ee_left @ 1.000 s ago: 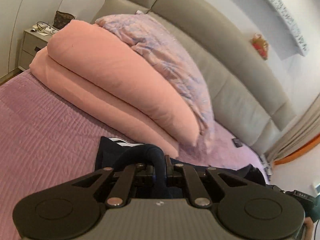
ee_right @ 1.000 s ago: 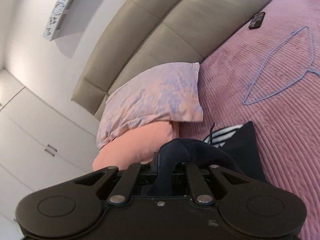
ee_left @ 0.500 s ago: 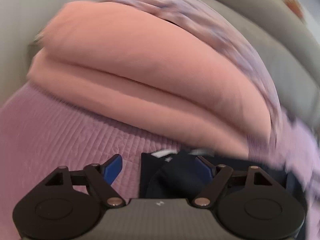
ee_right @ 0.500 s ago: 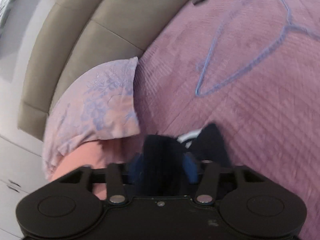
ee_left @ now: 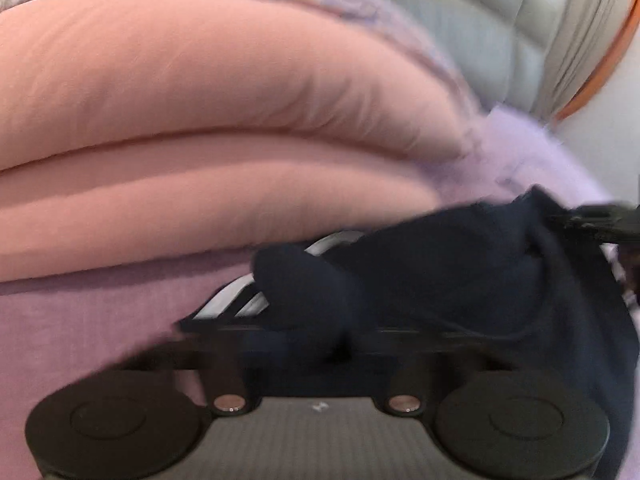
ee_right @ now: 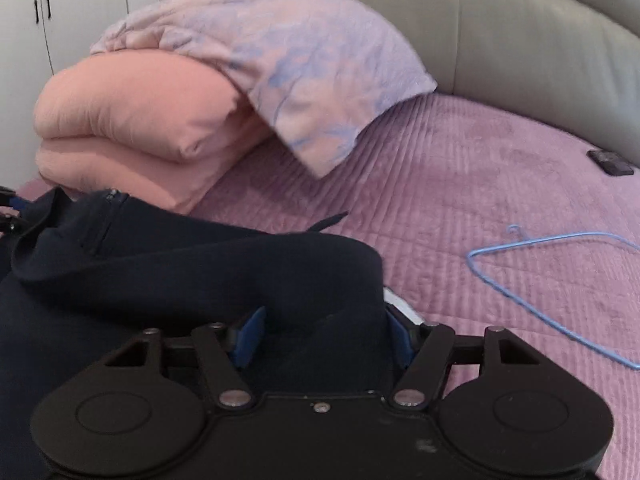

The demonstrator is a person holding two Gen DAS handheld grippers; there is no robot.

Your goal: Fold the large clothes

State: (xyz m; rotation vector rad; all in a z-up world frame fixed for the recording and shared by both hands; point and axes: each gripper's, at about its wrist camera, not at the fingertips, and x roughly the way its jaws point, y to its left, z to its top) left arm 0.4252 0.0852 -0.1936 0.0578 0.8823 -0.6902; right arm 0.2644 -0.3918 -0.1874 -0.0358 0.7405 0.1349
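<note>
A dark navy garment (ee_right: 192,268) lies bunched on the pink bedspread (ee_right: 460,200), filling the lower left of the right wrist view and the lower right of the left wrist view. White stripes show at its edge in the lower middle of the left view.

The right gripper (ee_right: 320,336) sits at the bottom centre of its view. Its blue pads (ee_right: 250,334) stand apart on either side of a thick fold of the garment, and the jaws are closing on that fold; the pads do not look pressed in.

The left gripper (ee_left: 316,340) is badly blurred at the bottom of its view. Its jaws are closing too, with a roll of the garment bulging between them, but I cannot tell whether the pads press on the cloth.

Just behind the garment a folded salmon duvet (ee_right: 136,120) is stacked in the left half, with a floral pillow (ee_right: 288,68) leaning over it against the grey padded headboard (ee_right: 520,40). A blue wire hanger (ee_right: 552,280) lies at right, well apart from the garment, and a small dark remote (ee_right: 610,161) rests near the headboard at far right.
</note>
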